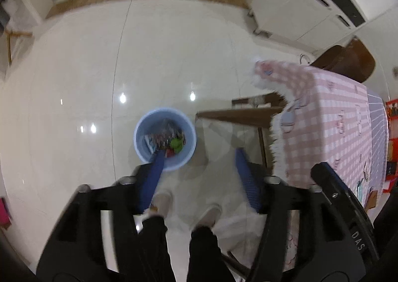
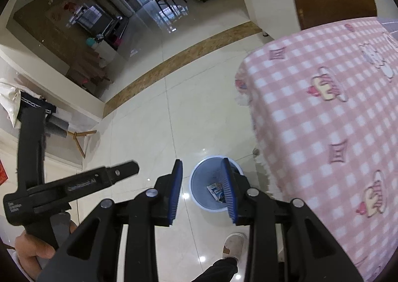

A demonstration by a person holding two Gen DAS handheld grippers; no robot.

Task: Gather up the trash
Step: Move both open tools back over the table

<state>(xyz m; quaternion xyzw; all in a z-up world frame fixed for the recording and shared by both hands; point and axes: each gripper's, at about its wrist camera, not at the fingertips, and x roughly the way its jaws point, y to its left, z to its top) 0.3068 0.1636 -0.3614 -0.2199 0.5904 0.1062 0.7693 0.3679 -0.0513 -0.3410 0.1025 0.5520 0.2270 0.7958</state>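
Below us on the floor, the bin [image 1: 165, 139] at 12 o'clock holds trash; both jaws stand apart, empty. Next we fetch more.

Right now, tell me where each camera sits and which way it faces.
Left wrist: on the left gripper, aimed steeply down at the bin of trash on the floor; open fingers, both slippers and trouser legs show.
Right wrist: on the right gripper, angled down past the tablecloth; open fingers, one slipper, and the left hand show.
Shared: bin, tablecloth, chair.
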